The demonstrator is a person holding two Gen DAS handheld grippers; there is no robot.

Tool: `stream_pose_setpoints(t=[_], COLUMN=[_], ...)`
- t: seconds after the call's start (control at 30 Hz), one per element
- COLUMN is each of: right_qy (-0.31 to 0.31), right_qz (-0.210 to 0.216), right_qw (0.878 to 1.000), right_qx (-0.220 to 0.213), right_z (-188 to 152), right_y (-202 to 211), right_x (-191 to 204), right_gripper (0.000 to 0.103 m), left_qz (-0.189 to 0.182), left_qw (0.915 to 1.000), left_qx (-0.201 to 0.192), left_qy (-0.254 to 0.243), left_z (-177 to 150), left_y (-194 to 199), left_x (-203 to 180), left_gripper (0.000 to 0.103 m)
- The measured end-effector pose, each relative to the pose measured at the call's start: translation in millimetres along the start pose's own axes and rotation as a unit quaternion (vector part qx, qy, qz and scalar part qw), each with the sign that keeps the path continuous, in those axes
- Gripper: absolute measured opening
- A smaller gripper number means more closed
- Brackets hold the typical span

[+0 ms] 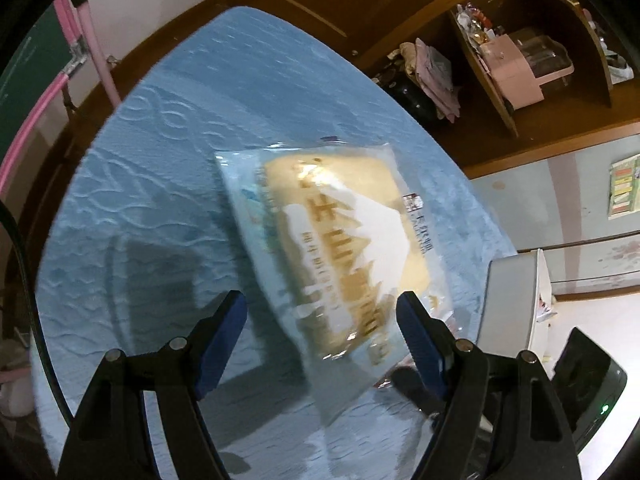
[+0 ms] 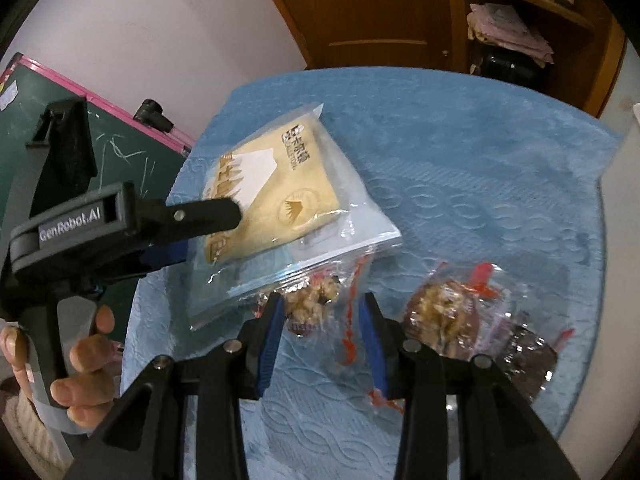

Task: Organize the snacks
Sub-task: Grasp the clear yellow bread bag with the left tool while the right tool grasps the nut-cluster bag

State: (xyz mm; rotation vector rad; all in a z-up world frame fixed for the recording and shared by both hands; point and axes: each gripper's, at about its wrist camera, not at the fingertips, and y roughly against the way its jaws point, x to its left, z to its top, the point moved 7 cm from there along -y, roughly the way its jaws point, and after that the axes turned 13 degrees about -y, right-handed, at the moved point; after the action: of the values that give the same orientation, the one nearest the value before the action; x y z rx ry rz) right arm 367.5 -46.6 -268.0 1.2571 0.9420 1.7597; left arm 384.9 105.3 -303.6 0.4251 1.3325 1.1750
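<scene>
- The table (image 2: 500,168) is covered by a blue embossed cloth, with wooden shelving (image 1: 520,60) behind it.
- A flat clear bread packet (image 2: 276,184) lies tilted on the cloth, its lower corner over a small wrapped walnut snack (image 2: 316,300).
- A second walnut snack (image 2: 444,312) lies just right of the first, a dark foil packet (image 2: 528,352) beside it.
- The left gripper (image 1: 322,316) reaches over the bread packet, jaws spread to either side of it; whether the pads touch the wrapper is hard to tell in the blur.
- The right gripper (image 2: 322,312) hovers over the first walnut snack, jaws narrow but apart, pinching nothing.
- A hand (image 2: 76,364) holds the left gripper's handle.
</scene>
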Motion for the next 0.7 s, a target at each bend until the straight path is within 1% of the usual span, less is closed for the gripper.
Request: stream_pose_setpoints(t=[0.13, 0.27, 0.4, 0.47, 0.5, 0.53, 0.57, 0.6, 0.63, 0.67, 0.7], right_qy=[-0.011, -0.024, -0.025, -0.014, -0.007, -0.001, 0.008, 0.013, 0.013, 0.012, 0.013], right_qz=[0.018, 0.044, 0.052, 0.046, 0.041, 0.036, 0.031, 0.029, 0.029, 0.036, 0.035], right_qw=[1.0, 0.999, 0.998, 0.999, 0.999, 0.999, 0.999, 0.999, 0.999, 0.999, 0.999], right_qx=[0.004, 0.011, 0.013, 0.015, 0.015, 0.014, 0.009, 0.006, 0.005, 0.004, 0.002], right_z=[0, -2, -6, -9, -11, -13, -16, -18, -19, -21, -22], right_y=[-6, -11, -13, -15, -16, -16, -15, -14, -13, -11, -9], right_x=[0, 1, 3, 5, 6, 8, 10, 10, 11, 11, 12], right_gripper=[0.041, 0.041, 0.041, 0.041, 0.041, 0.041, 0.041, 0.04, 0.035, 0.032, 0.031], left_qz=[-0.022, -0.031, -0.054, -0.055, -0.061, -0.069, -0.069, -0.062, -0.056, -0.047, -0.04], left_qw=[0.9997, 0.9989, 0.9968, 0.9965, 0.9963, 0.9958, 0.9957, 0.996, 0.9964, 0.9968, 0.9969], left_qx=[-0.003, -0.018, -0.029, -0.031, -0.029, -0.029, -0.035, -0.047, -0.053, -0.06, -0.066], left_qy=[0.009, 0.031, 0.051, 0.055, 0.054, 0.053, 0.052, 0.044, 0.035, 0.025, 0.018], left_z=[4, 11, 19, 21, 20, 20, 20, 21, 21, 23, 23], left_y=[-13, -19, -23, -26, -27, -29, -28, -25, -22, -18, -12], left_x=[-9, -12, -14, -16, -17, -19, -20, -22, -24, -26, -29], left_gripper=[0.076, 0.076, 0.075, 0.056, 0.039, 0.036, 0.034, 0.031, 0.028, 0.027, 0.025])
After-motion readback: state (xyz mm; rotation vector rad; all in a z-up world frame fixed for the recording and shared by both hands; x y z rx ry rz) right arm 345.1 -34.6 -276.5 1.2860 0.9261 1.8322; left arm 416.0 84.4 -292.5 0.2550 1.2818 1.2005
